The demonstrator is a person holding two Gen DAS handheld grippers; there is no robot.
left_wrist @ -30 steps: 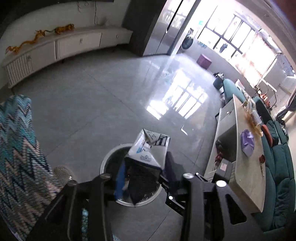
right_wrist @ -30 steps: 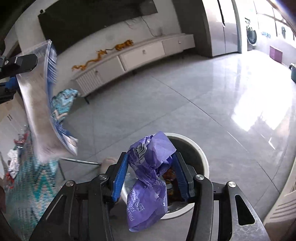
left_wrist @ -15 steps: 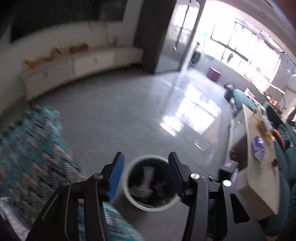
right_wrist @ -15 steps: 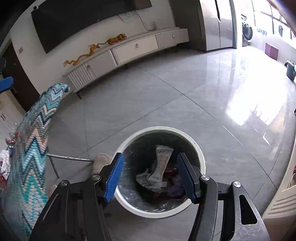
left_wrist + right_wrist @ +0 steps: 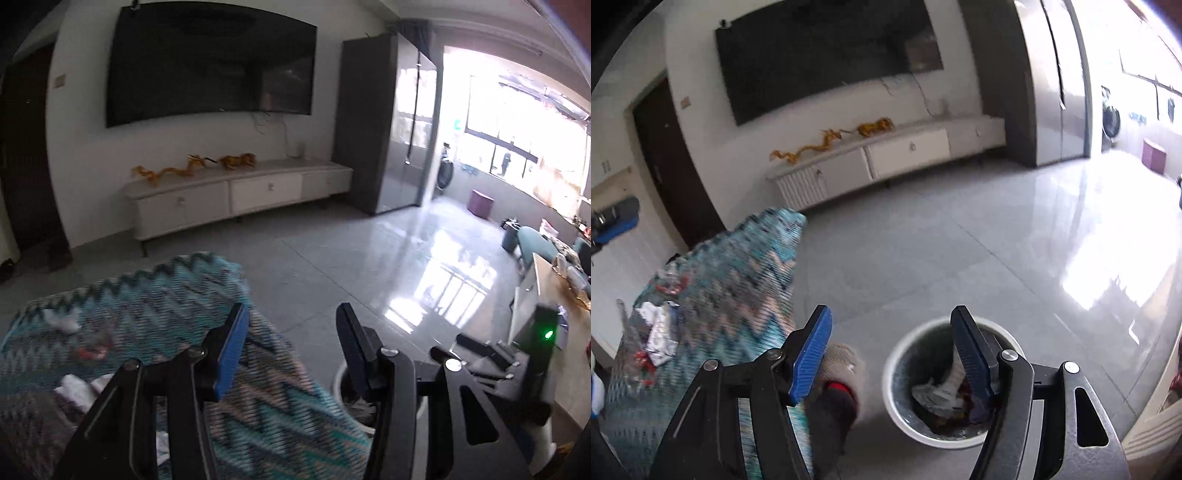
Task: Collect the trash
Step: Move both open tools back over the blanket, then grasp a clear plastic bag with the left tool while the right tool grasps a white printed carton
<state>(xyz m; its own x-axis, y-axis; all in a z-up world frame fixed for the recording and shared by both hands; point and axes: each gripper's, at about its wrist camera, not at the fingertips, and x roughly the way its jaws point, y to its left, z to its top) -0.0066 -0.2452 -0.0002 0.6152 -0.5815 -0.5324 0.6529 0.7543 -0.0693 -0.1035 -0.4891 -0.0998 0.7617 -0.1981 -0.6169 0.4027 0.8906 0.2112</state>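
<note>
A white round bin (image 5: 899, 398) stands on the grey floor with crumpled paper and wrappers (image 5: 934, 393) inside. My right gripper (image 5: 892, 339) hangs above and left of it, its jaws opening with nothing between them. My left gripper (image 5: 291, 325) is open and empty, raised over the edge of a zigzag-patterned cloth (image 5: 159, 314) where white and red scraps (image 5: 61, 321) lie. The bin's rim (image 5: 338, 380) peeks out behind the left gripper's right finger. More trash (image 5: 659, 332) lies on the same cloth (image 5: 738, 280) in the right wrist view. The left gripper's fingers (image 5: 617, 218) show at that view's far left.
A person's slippered foot (image 5: 838, 391) stands between the cloth-covered surface and the bin. A white TV cabinet (image 5: 236, 192) with orange figurines lines the far wall under a large screen. A coffee table (image 5: 554, 295) and teal sofa sit at the right.
Both grippers let go of their trash, a carton and a purple bag, over the bin. Both then rose and tilted up; the left swung toward the cloth-covered surface.
</note>
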